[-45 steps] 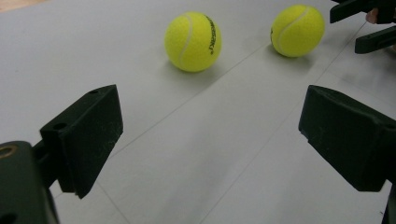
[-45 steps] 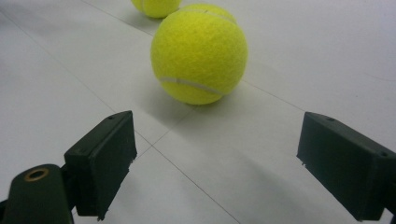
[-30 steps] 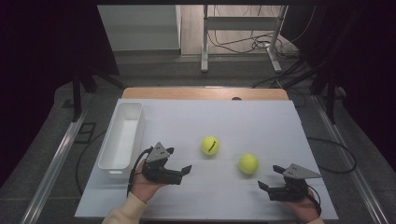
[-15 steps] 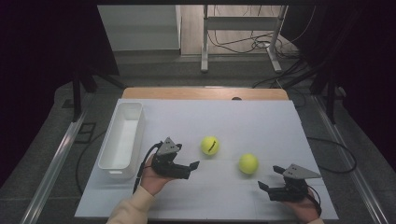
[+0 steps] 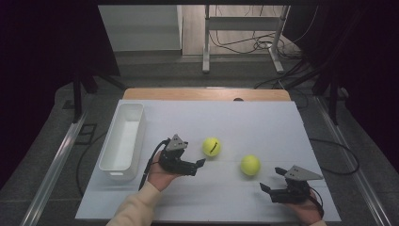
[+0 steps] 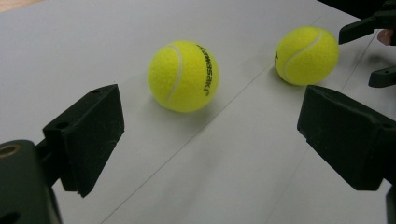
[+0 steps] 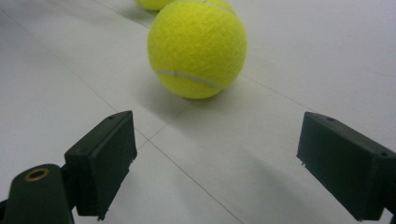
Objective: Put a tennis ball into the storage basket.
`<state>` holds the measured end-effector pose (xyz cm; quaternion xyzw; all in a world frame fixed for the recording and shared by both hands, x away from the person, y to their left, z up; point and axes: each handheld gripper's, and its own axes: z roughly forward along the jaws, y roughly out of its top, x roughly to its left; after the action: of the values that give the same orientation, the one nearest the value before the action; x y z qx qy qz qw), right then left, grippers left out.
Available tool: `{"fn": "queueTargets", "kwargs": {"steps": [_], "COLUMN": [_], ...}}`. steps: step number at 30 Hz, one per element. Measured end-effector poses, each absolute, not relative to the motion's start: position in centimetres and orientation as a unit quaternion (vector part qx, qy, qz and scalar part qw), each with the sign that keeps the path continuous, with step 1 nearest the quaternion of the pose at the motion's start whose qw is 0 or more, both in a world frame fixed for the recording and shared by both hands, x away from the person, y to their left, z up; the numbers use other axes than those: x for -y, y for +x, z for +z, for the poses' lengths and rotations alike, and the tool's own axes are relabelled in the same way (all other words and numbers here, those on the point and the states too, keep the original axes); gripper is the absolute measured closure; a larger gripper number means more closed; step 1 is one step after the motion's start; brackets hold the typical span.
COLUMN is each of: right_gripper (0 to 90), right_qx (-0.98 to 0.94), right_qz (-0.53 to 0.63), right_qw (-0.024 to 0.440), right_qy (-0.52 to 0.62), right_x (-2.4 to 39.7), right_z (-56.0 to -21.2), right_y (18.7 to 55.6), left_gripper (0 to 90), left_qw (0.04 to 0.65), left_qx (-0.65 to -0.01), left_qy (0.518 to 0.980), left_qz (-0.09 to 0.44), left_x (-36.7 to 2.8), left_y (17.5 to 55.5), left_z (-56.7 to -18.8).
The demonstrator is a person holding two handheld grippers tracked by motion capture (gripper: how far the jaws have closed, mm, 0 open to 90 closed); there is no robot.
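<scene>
The left gripper (image 5: 200, 162) is hovering with jaws spread wide and empty, just short of the nearer tennis ball (image 5: 211, 146) lying on the white table (image 5: 263, 127). The right gripper (image 5: 272, 180) is also gaping wide, holding nothing, near the second tennis ball (image 5: 250, 165).

white bin (image 5: 123, 141) at table's left edge, white tabletop (image 5: 254, 117), metal stand (image 5: 242, 35) w/ cables (image 5: 244, 44) behind
</scene>
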<state>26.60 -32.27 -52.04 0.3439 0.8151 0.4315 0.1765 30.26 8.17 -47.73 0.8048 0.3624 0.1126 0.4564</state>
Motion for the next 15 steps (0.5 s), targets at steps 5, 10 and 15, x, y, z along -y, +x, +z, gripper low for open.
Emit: {"fn": "queueTargets", "kwargs": {"steps": [5, 10, 15], "right_gripper": [12.3, 12.3, 12.3], "right_qx": [-0.815, -0.816, -0.816], "right_qz": [0.431, 0.431, 0.431], "right_qw": [0.177, 0.176, 0.177], "right_qy": [0.344, 0.344, 0.344], "right_x": [32.3, 32.3, 32.3], "right_z": [-52.1, -52.1, -52.1], "right_y": [26.6, 26.6, 26.6], "left_gripper": [8.0, 8.0, 8.0], "left_qw": [0.453, 0.450, 0.447], "left_qx": [-0.360, -0.359, -0.359], "left_qy": [0.807, 0.810, 0.813], "left_qz": [0.114, 0.111, 0.101], "left_x": [-7.8, -7.3, -6.8], "left_y": [30.7, 31.2, 31.9], "left_z": [-47.6, -47.6, -47.9]}}
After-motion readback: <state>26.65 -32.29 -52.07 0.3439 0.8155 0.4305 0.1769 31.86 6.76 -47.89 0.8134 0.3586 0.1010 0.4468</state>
